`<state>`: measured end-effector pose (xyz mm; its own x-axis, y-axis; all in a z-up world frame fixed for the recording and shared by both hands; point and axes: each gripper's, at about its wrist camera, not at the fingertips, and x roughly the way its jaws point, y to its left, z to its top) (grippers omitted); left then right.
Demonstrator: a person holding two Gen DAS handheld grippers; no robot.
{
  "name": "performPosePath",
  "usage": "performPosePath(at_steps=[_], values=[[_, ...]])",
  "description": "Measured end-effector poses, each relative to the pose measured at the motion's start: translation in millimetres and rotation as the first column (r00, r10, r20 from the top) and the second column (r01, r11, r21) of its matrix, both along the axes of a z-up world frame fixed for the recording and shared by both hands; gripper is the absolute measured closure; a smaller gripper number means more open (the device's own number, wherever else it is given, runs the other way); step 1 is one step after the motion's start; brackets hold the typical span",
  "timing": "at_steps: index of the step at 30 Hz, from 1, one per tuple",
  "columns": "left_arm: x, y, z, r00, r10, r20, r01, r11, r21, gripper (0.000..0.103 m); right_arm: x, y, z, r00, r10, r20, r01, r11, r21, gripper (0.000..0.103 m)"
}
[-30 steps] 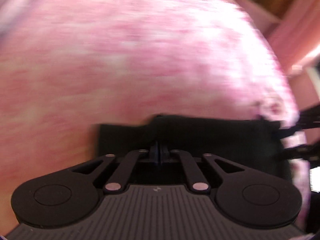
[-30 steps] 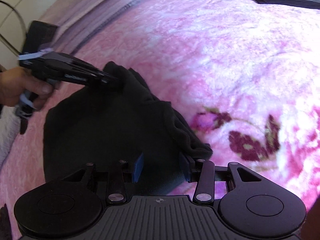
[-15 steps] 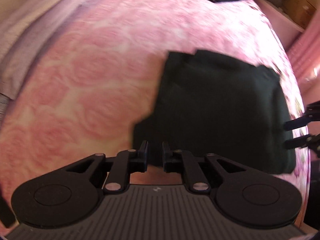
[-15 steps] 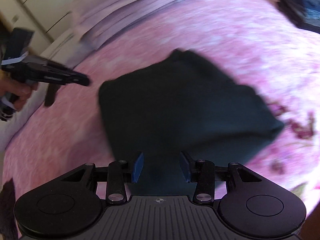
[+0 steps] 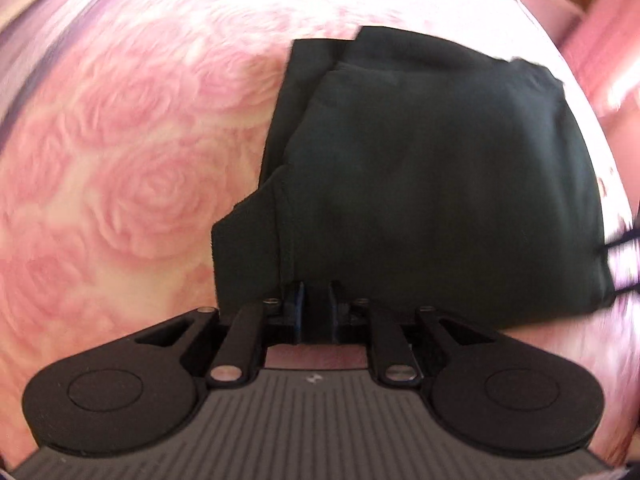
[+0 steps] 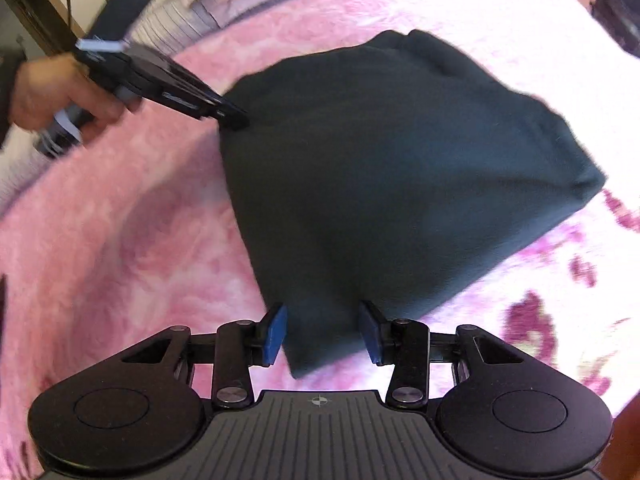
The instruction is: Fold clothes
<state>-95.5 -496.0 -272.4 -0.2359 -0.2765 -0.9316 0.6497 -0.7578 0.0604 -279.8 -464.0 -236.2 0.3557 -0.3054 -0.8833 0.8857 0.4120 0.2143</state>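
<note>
dark garment (image 6: pixel 400 184) folded on pink blanket (image 6: pixel 120 240) | left gripper (image 5: pixel 316 312) pinching its near edge | right gripper (image 6: pixel 322 332) spread apart, straddling a corner (not gripping) | i'd clamp both before lifting

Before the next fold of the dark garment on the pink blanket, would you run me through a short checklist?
1. Left gripper at the dark garment edge: ok; fabric lies between the narrowly parted fingers.
2. Left grip closed: cannot tell.
3. Right gripper open and straddling the near edge: ok, not clamped.
4. Garment flat: not ok, layers at its left side are uneven.
5. Pink blanket beside the garment: ok, bare.
</note>
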Motion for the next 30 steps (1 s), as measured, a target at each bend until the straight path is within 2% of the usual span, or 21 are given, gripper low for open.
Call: performPosePath(at_steps=[1,3,4,5,7,9,11,12,14,15,16,17,18,19,21,24,28,30], values=[[-1,6,4,0.998,-0.041,0.037,0.042,0.998,-0.043,0.073,6,4,6,0.999,0.013,-0.035,-0.014,1.000,-0.021,0.059],[-2,24,9,0.985,-0.147,0.093,0.157,0.980,-0.120,0.069,17,15,11,0.993,0.068,-0.095,-0.074,0.995,-0.068,0.059],[-2,36,9,0.972,-0.203,0.122,0.220,0.963,-0.153,0.058,24,21,10,0.987,0.103,-0.121,-0.114,0.990,-0.085,0.059],[-3,50,8,0.953,-0.263,0.151,0.289,0.939,-0.187,0.053,35,23,4,0.977,0.146,-0.155,-0.163,0.982,-0.097,0.059],[-3,82,-1,0.890,-0.405,0.209,0.448,0.861,-0.242,0.037,57,27,-10,0.946,0.224,-0.233,-0.256,0.959,-0.119,0.059],[-4,104,-15,0.818,-0.498,0.288,0.570,0.770,-0.287,0.033,74,32,-25,0.902,0.277,-0.330,-0.337,0.931,-0.140,0.058],[-6,121,-31,0.742,-0.556,0.374,0.666,0.672,-0.323,0.033,83,35,-41,0.845,0.309,-0.437,-0.412,0.896,-0.163,0.058],[-9,123,-39,0.733,-0.539,0.416,0.675,0.655,-0.340,0.032,84,36,-45,0.826,0.317,-0.466,-0.441,0.879,-0.182,0.058],[-15,120,-47,0.730,-0.516,0.449,0.678,0.633,-0.374,0.031,80,37,-47,0.825,0.325,-0.463,-0.455,0.867,-0.202,0.059],[-19,117,-50,0.727,-0.511,0.459,0.681,0.619,-0.390,0.031,77,38,-48,0.825,0.329,-0.459,-0.461,0.862,-0.211,0.064],[-22,114,-51,0.723,-0.507,0.469,0.685,0.609,-0.400,0.031,73,38,-47,0.831,0.322,-0.454,-0.455,0.862,-0.222,0.079],[-24,111,-51,0.719,-0.504,0.478,0.690,0.600,-0.405,0.032,65,37,-43,0.844,0.316,-0.434,-0.443,0.866,-0.231,0.080],[-26,108,-50,0.718,-0.502,0.482,0.690,0.604,-0.399,0.039,58,35,-35,0.855,0.312,-0.413,-0.430,0.873,-0.230,0.083],[-28,105,-48,0.719,-0.499,0.484,0.687,0.616,-0.386,0.060,51,34,-29,0.863,0.309,-0.400,-0.421,0.877,-0.231,0.084],[-34,100,-42,0.729,-0.487,0.481,0.670,0.651,-0.356,0.081,37,32,-13,0.869,0.296,-0.397,-0.412,0.877,-0.247,0.085],[-41,116,-18,0.759,-0.478,0.442,0.639,0.675,-0.368,0.088,16,36,16,0.862,0.275,-0.425,-0.411,0.870,-0.273,0.085],[-48,159,12,0.797,-0.471,0.378,0.599,0.698,-0.393,0.089,-15,45,48,0.844,0.245,-0.477,-0.406,0.873,-0.271,0.085],[-55,187,21,0.810,-0.475,0.344,0.583,0.712,-0.391,0.089,-28,53,53,0.832,0.240,-0.500,-0.401,0.883,-0.243,0.085]])
